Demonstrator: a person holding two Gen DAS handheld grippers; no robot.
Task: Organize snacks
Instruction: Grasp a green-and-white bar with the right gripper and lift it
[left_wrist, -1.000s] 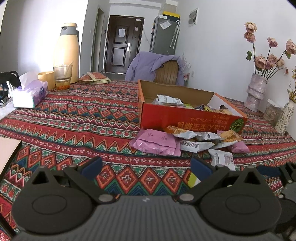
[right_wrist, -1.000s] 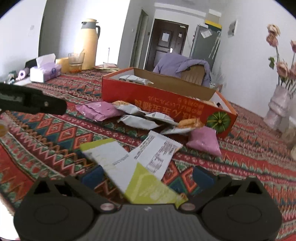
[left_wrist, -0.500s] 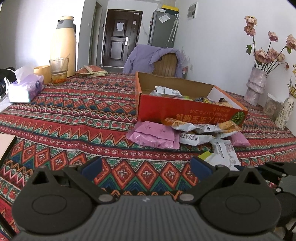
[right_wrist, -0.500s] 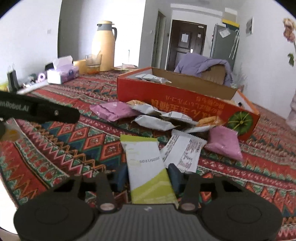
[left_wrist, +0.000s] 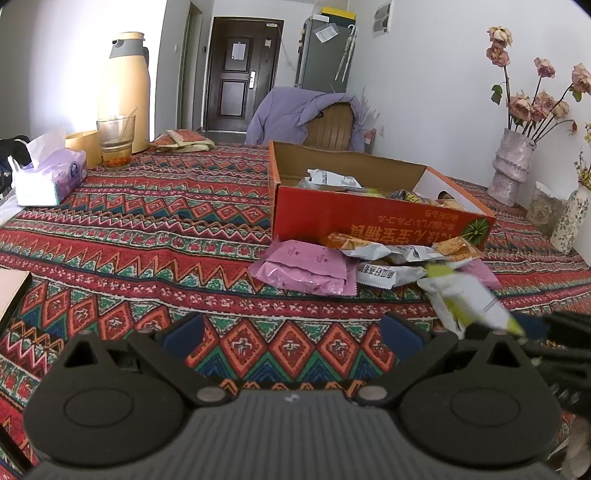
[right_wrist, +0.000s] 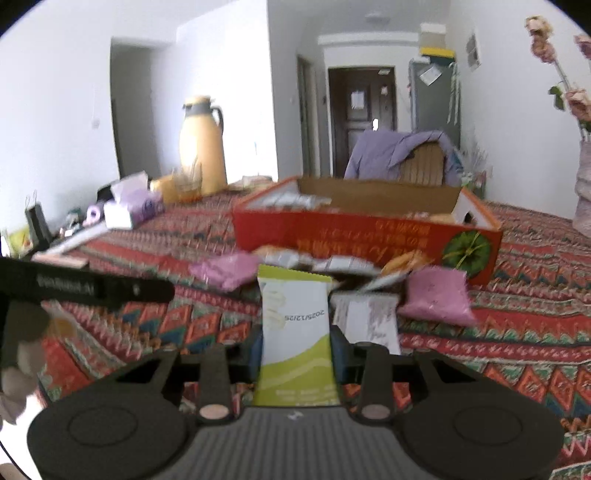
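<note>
Right gripper jaws clamped on green-white snack packet, lifted off tabletop (bit blurry), near red box. Left gripper jaws wide apart, empty, hovering over cloth.

place: home, dining room | shown by: door, fridge, draped chair, clothed tabletop, vase

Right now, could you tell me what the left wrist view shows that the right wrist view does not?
Only the left wrist view shows the left gripper, open over bare tablecloth, and two vases.

Only the right wrist view shows the right gripper shut on the green-and-white snack packet, and the date on it.

Both show the red box, pink packets and yellow thermos.
</note>
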